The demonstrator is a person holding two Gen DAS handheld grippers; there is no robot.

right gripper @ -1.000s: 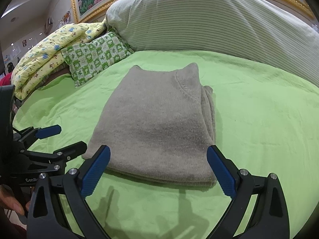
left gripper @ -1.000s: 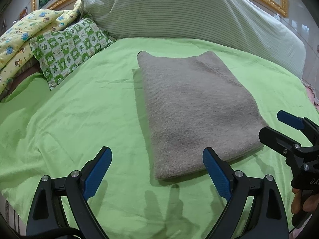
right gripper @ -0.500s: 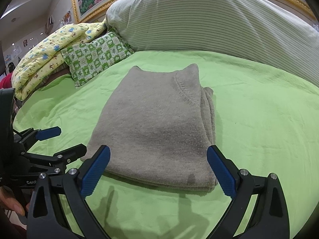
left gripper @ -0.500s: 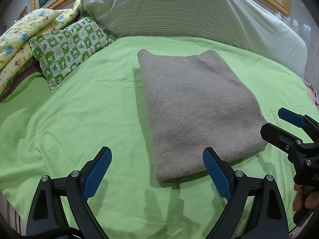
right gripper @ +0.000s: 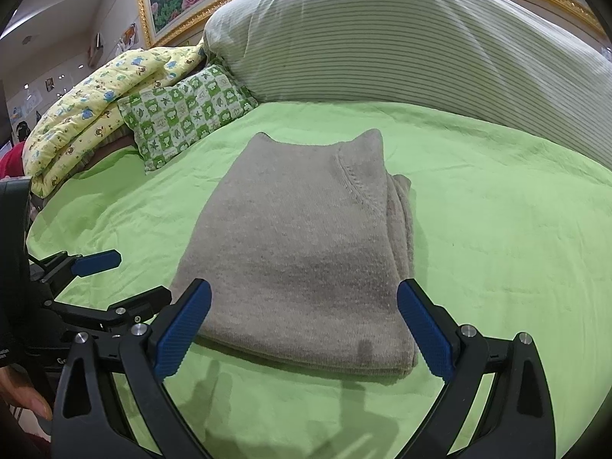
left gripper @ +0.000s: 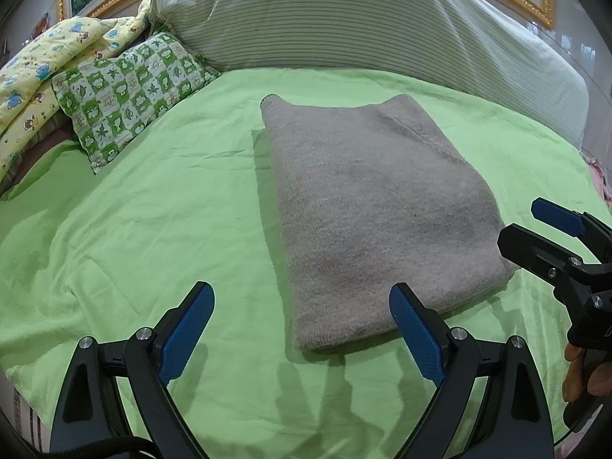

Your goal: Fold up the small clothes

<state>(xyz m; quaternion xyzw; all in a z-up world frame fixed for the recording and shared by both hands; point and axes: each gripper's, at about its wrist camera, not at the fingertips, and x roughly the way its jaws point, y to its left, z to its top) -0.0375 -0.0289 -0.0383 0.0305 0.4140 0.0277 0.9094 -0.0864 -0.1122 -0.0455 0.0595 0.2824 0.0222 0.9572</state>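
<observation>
Left wrist view: folded grey knit lies just ahead of both empty, wide-open hand-held grippers.

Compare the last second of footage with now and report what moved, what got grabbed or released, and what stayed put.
Very little moved. The right gripper sank slightly in the left wrist view. Nothing was grabbed or released: both it and the left gripper remain open and empty at the near edge of the folded grey garment. The garment, green sheet and checked pillow stayed as they were.
</observation>
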